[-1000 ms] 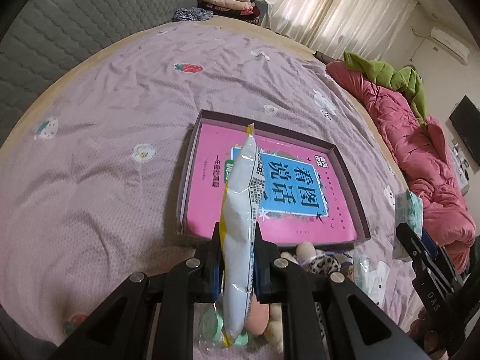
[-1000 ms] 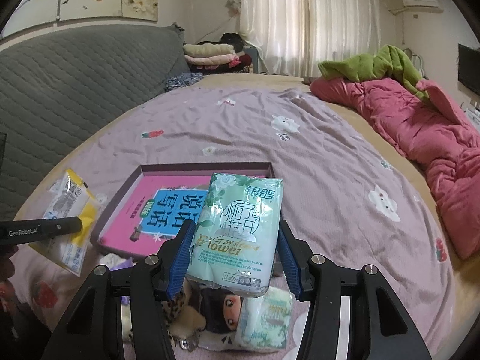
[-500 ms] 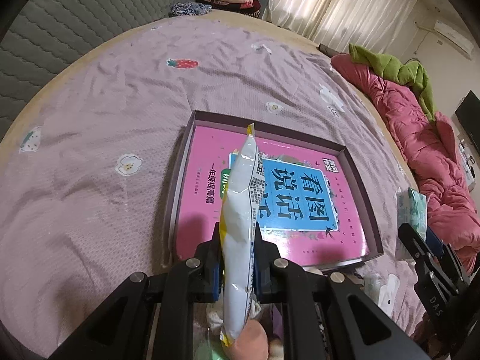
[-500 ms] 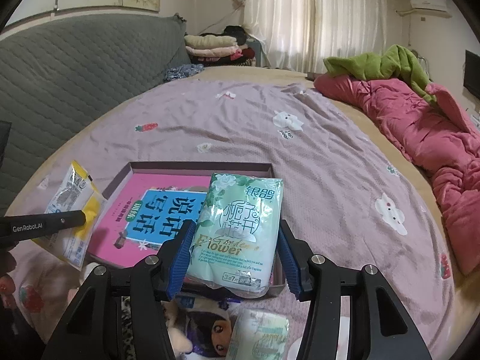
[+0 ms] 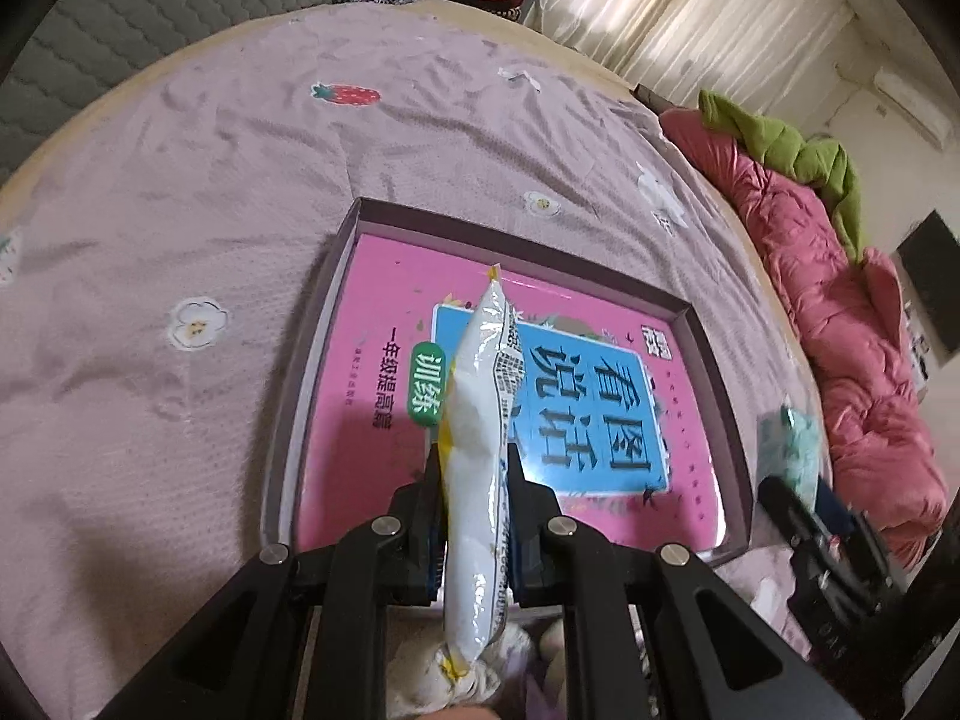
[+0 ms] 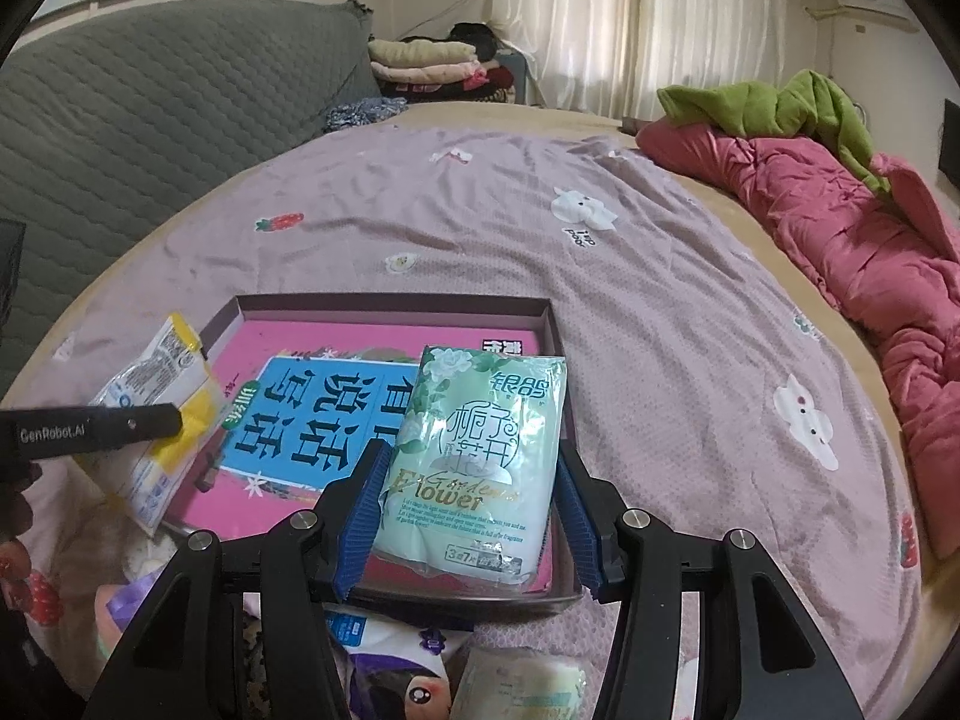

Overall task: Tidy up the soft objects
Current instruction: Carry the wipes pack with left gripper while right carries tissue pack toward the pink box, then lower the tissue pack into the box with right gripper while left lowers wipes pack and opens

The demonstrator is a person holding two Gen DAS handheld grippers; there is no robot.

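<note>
Your left gripper (image 5: 474, 474) pinches a white-and-yellow pouch (image 5: 480, 450) edge-up, and your right gripper (image 6: 468, 498) clamps a green tissue pack (image 6: 480, 456). Both hang over the shallow box (image 6: 549, 324) holding a pink book (image 5: 384, 312) on the purple bedsheet (image 6: 660, 312).

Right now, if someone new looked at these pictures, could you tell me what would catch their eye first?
Probably the two packets held up close to the cameras: the left gripper is clamped on a white and yellow pouch, and the right gripper holds a pale green tissue pack. Behind both lies a shallow box with a bright pink book inside, on the mauve bedspread. A crumpled pink quilt is heaped along the bed's far right edge.
</note>
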